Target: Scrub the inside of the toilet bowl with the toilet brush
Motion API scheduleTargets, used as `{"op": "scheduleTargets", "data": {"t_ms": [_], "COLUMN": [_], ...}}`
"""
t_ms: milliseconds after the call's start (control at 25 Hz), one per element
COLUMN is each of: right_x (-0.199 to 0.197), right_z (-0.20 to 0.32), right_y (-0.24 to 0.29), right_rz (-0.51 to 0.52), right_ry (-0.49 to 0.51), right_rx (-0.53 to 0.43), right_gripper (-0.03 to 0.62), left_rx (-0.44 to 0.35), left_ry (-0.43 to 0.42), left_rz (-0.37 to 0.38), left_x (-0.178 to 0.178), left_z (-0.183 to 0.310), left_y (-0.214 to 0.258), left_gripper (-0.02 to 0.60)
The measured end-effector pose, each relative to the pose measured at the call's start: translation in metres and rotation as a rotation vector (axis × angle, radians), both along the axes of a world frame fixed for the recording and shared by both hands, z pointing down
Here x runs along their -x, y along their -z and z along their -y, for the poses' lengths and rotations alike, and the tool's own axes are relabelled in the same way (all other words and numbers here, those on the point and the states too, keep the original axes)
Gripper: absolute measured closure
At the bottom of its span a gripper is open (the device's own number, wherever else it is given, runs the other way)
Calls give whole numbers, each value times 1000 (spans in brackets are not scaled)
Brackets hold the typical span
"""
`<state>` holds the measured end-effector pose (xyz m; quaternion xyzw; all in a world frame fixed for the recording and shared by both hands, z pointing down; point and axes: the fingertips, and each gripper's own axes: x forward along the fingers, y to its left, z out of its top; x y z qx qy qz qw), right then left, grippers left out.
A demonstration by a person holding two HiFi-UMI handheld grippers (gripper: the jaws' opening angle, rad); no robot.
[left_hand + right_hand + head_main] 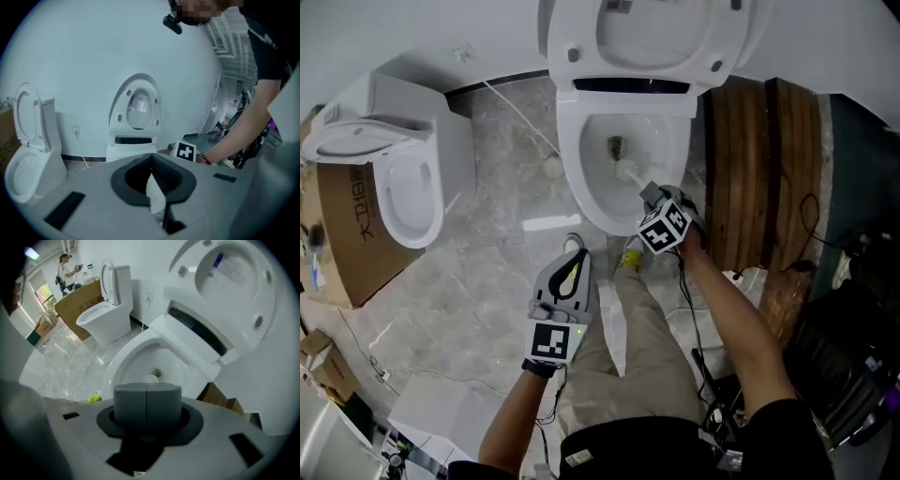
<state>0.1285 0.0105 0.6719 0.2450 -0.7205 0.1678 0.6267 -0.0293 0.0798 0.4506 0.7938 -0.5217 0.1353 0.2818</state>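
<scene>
A white toilet (pixel 623 56) stands with lid and seat raised, its bowl (pixel 586 178) open below me. Inside the bowl lies the white head of the toilet brush (pixel 628 172), close to the drain. My right gripper (pixel 652 195) hangs over the bowl's front rim, shut on the brush handle. In the right gripper view its grey pads (pixel 147 406) are pressed together, and the brush head (pixel 151 378) shows beyond them in the bowl (pixel 140 357). My left gripper (pixel 572 264) is held low over the floor, short of the toilet, shut on a thin white paper-like piece (pixel 155 194).
A second white toilet (pixel 403 178) stands at the left beside a cardboard box (pixel 347 234). Dark wooden boards (pixel 759 159) lean at the right, with cables and dark gear below them. A small yellow item (pixel 630 256) lies on the marble floor at the toilet's foot.
</scene>
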Motion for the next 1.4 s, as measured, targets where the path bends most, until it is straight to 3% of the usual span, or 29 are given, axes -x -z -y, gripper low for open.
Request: {"op": "scheduleTargets", "data": {"t_ms": [80,240,520,720,1000,1400], "right_x": [-8,-29,-56,-55,-53,-60], "right_z": [-2,-35,-52,-58,-58,-64], "right_y": [45,138,294,380,455,491], "right_rz": [25,100,217,301,406,446], "right_ry": [16,-25,-155,-170,-147,-209], "right_rx": [-62,-88,-214,-289,-395,-444], "right_gripper": [445,445,445,445,444,444], "left_rx": [-36,-89,-188,-281,-417,-476], "left_ry": [-39,-111,-111,-94,-77,-62], "left_rz": [30,68,92,76,78,95], "left_x": [0,-2,-9,-10,-12,-1], "left_z": [1,-11,-13,-1,3,19], "left_y": [26,89,189,247,318,343], "left_gripper": [571,571,571,571,571,571]}}
